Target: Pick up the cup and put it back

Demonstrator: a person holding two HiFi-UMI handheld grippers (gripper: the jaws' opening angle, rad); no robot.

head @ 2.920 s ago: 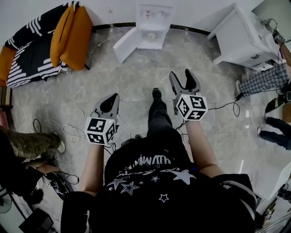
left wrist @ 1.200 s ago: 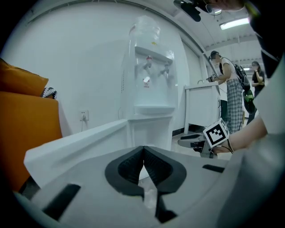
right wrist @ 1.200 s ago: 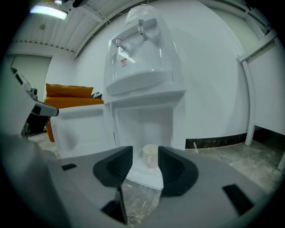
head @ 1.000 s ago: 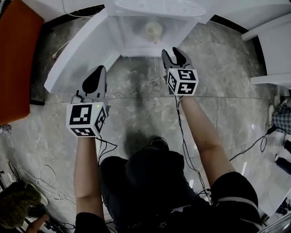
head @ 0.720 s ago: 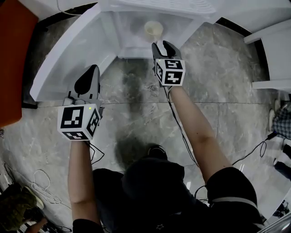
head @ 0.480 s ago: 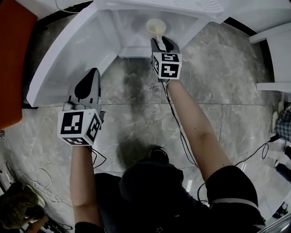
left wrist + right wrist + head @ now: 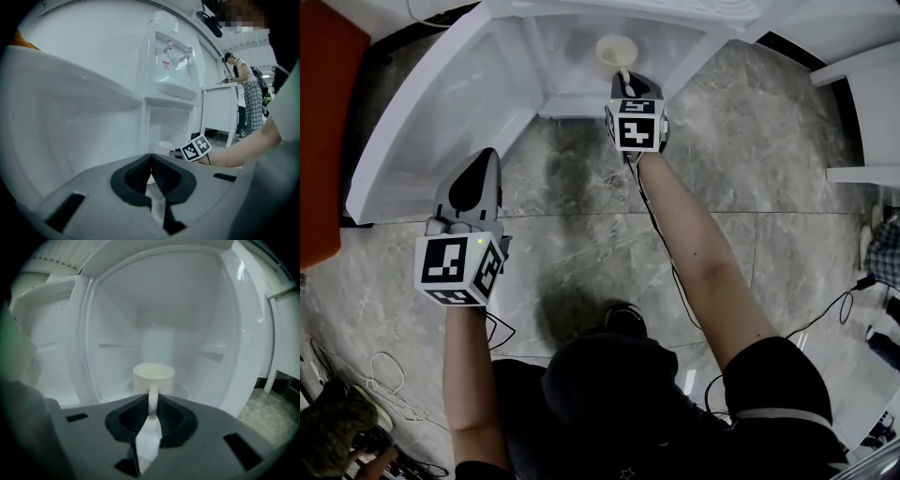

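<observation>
A cream cup (image 7: pixel 617 49) stands upright on the floor of a small open white cabinet (image 7: pixel 567 84). My right gripper (image 7: pixel 624 79) reaches into the cabinet opening. Its jaws have just been closing, and they now pinch the cup's handle (image 7: pixel 153 401), which points toward me; the cup (image 7: pixel 153 375) still rests on the cabinet floor. My left gripper (image 7: pixel 478 161) hangs shut and empty over the marble floor, left of the cabinet, beside the open door (image 7: pixel 431 112). From the left gripper view (image 7: pixel 151 160) the cup (image 7: pixel 164 147) and the right gripper's marker cube (image 7: pixel 196 147) show ahead.
A water dispenser (image 7: pixel 168 61) sits on top of the cabinet. The open door juts out at the left. A white side cabinet (image 7: pixel 867 94) stands at the right, an orange cushion (image 7: pixel 323 131) at the left. Cables (image 7: pixel 853 291) trail over the floor. A person (image 7: pixel 246 98) stands beyond.
My right gripper has moved forward and down into the cabinet, and its jaws have closed on the cup's handle. My left gripper has sunk a little.
</observation>
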